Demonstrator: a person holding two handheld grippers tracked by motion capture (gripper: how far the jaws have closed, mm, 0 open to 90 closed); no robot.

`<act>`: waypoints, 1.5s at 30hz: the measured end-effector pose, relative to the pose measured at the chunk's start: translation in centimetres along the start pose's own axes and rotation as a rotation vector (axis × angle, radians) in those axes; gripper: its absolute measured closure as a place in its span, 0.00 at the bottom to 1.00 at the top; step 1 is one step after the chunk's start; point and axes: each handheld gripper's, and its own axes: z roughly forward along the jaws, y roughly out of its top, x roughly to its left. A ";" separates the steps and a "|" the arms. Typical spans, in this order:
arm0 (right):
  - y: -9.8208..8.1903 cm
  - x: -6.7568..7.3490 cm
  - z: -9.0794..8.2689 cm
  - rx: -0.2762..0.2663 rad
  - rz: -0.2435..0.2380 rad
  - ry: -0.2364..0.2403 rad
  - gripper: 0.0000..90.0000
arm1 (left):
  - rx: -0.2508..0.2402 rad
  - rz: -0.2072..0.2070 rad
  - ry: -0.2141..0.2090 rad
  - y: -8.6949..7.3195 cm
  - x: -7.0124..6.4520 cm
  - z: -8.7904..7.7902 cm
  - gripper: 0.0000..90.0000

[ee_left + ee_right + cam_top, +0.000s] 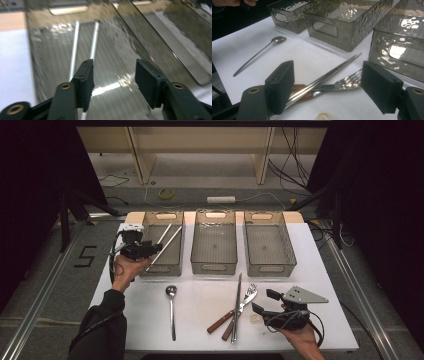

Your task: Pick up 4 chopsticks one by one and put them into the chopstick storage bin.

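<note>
1. My left claw [150, 246] hangs over the near left corner of the left bin [176, 262], held in my left hand [126, 270].
2. Its jaws stand apart with nothing between the pads; in the left gripper view the left claw [113, 75] looks down into the bin with only the ribbed floor showing in the gap.
3. Two metal chopsticks [167, 242] lie in that left bin, side by side and slanting from the near left toward the far right. In the left gripper view the chopsticks [75, 47] run away from my jaws, just beyond the left pad and clear of it.
4. My right claw [265, 301] sits low at the near right of the table [200, 330], in my right hand [300, 335], jaws wide and gripping nothing.
5. Ahead of it lies a crossed pile: a third chopstick [238, 305], a fork [248, 295] and a wooden-handled knife [220, 322]. In the right gripper view they sit between my open jaws, untouched by the pads.
6. A long spoon [172, 310] lies alone on the table, left of the pile, bowl toward the bins.
7. The middle bin [214, 265] and the right bin [270, 267] stand beside the left one, in a row across the far half of the table.
</note>
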 end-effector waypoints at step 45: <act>-0.3 4.1 3.6 0.207 -0.017 -0.084 0.44 | -0.126 0.156 -0.174 -7.8 -7.5 -6.8 0.26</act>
